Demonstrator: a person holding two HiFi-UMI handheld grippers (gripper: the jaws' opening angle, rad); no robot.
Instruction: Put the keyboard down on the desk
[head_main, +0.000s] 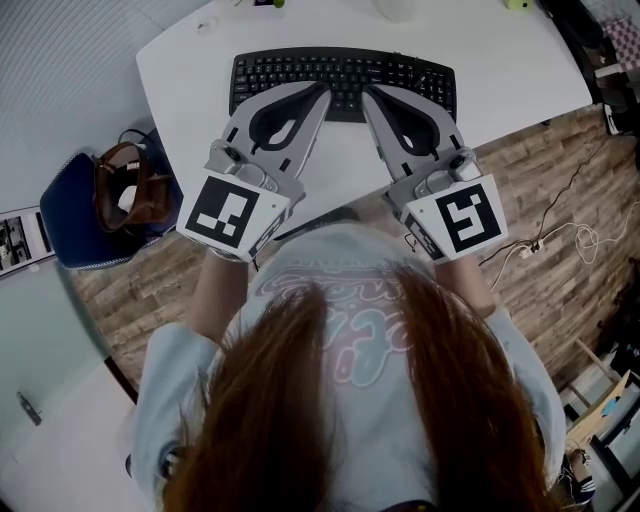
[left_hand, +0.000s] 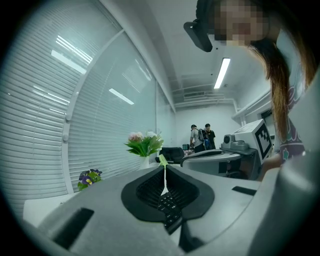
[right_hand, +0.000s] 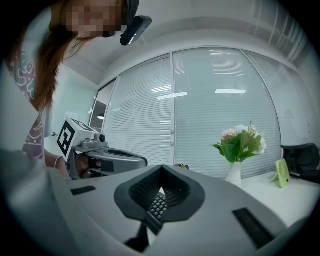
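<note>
An office, by the look of it: a white rounded desk (head_main: 180, 70) at twelve o'clock carries a black computer keyboard (head_main: 345, 72). Around it stand glass partition walls with white slatted blinds (right_hand: 225, 110), a long ceiling strip light (left_hand: 222, 73), a white vase of pink and white flowers (right_hand: 239, 150) and a black office chair (right_hand: 300, 157). Brown wood-plank flooring (head_main: 560, 170) lies at three o'clock.
</note>
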